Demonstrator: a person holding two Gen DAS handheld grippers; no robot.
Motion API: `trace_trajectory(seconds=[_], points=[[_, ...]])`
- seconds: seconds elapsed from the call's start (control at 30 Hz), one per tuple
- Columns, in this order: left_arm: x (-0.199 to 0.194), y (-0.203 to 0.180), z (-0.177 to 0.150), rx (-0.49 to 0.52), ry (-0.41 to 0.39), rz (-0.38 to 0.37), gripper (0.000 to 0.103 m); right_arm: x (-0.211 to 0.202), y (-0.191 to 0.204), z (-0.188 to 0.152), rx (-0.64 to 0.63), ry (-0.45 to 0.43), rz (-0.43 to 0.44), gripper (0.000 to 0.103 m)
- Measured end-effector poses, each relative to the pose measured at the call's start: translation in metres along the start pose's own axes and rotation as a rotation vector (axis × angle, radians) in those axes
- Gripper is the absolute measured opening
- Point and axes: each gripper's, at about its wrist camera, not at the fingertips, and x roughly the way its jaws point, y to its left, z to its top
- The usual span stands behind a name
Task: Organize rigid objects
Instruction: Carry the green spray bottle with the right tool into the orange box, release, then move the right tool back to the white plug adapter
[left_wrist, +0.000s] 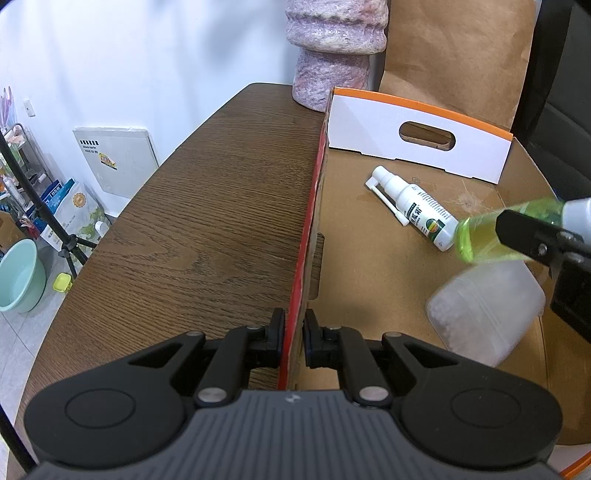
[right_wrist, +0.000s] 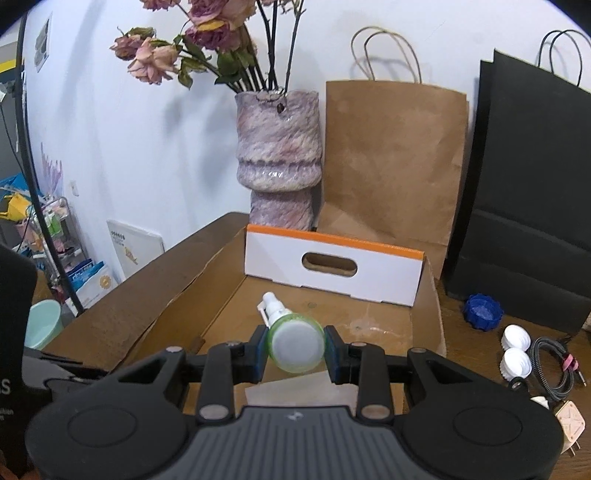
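We are in the placing step: our right gripper is clamped on a translucent green plastic bottle with a grey cap and holds it in the air above the floor of the shallow brown cardboard box with the white, orange-edged end wall. Our left gripper is pinched on the box's red-edged side wall, steadying it on the dark wood-grain surface.

A white spray bottle with a green label already lies on its side on the box floor, just beyond the green one. The next move, as we judge it, calls for lowering the green bottle beside it without knocking it, then letting go.

The left wrist view shows a blurred frosted white container under the right gripper. Only the right wrist view shows what waits outside the box: a blue ridged lid, two white ribbed caps and a coiled dark cable.
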Motion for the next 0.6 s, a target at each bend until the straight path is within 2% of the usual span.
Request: trace_trajectory(seconds=[0.03, 0.07, 0.1, 0.13, 0.17, 0.6], points=[[0.0, -0.0005, -0.0001, -0.001, 0.0, 0.0, 0.011, 0.0, -0.0005, 0.0001, 0.003, 0.005, 0.002, 0.031], [-0.0001, -0.0009, -0.0003, 0.001, 0.0, 0.0, 0.011, -0.0008, -0.0013, 0.0005, 0.006, 0.002, -0.002, 0.039], [0.0, -0.0003, 0.0, 0.001, 0.0, 0.0, 0.011, -0.0016, -0.002, 0.0014, 0.007, 0.002, -0.012, 0.06], [0.0, -0.0005, -0.0001, 0.0, 0.0, 0.0, 0.011, -0.0031, -0.0029, 0.0022, 0.008, -0.001, -0.02, 0.072], [-0.0001, -0.0007, -0.0002, 0.0, 0.0, 0.0, 0.011, -0.0045, -0.0035, 0.0029, 0.01, -0.01, -0.024, 0.09], [0.0, -0.0008, -0.0003, 0.001, 0.0, 0.001, 0.011, -0.0057, -0.0071, 0.0028, 0.014, -0.008, -0.055, 0.1]])
